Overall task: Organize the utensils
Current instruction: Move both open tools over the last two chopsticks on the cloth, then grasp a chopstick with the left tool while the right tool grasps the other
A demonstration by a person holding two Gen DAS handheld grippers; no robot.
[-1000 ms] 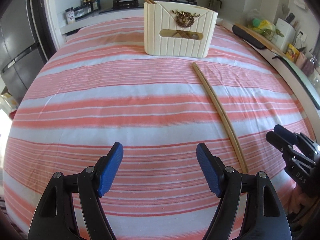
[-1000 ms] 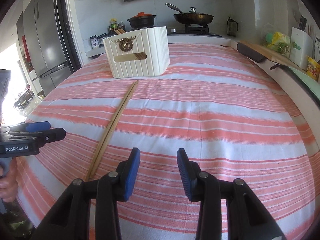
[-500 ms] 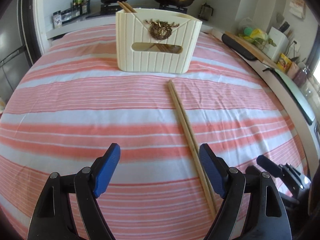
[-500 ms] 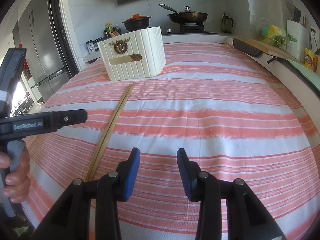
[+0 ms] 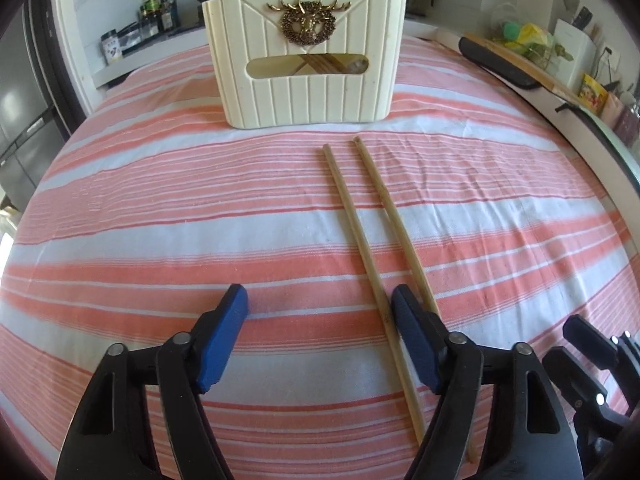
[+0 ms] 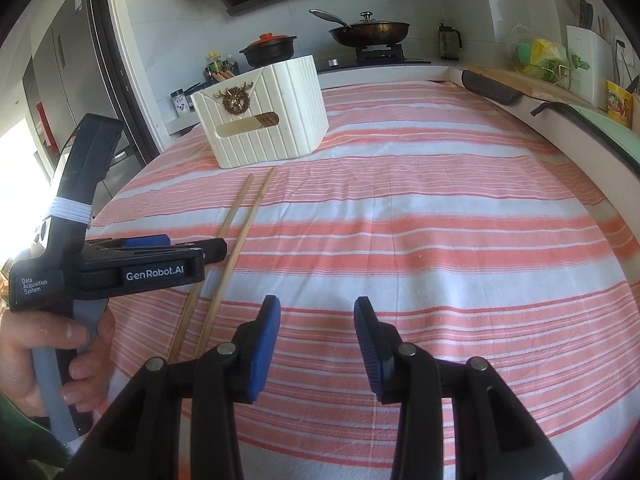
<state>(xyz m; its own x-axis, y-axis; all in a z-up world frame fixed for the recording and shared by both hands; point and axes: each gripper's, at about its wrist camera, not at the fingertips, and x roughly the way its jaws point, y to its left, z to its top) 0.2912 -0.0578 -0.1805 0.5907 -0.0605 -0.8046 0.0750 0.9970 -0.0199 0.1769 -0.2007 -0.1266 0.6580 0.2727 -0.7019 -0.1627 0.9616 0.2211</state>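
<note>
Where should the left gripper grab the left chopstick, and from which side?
Near its close end, from above. The left chopstick lies flat on the striped tablecloth, running lengthwise toward the white holder. The open left gripper has it just inside its right finger, so shift slightly right to straddle it, clear of the right chopstick.

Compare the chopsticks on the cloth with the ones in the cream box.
The chopsticks on the cloth lie flat, side by side, in full view. The chopsticks in the box lean crossed, mostly hidden by the cream box, tips poking above its rim. Both look like plain light wood.
</note>
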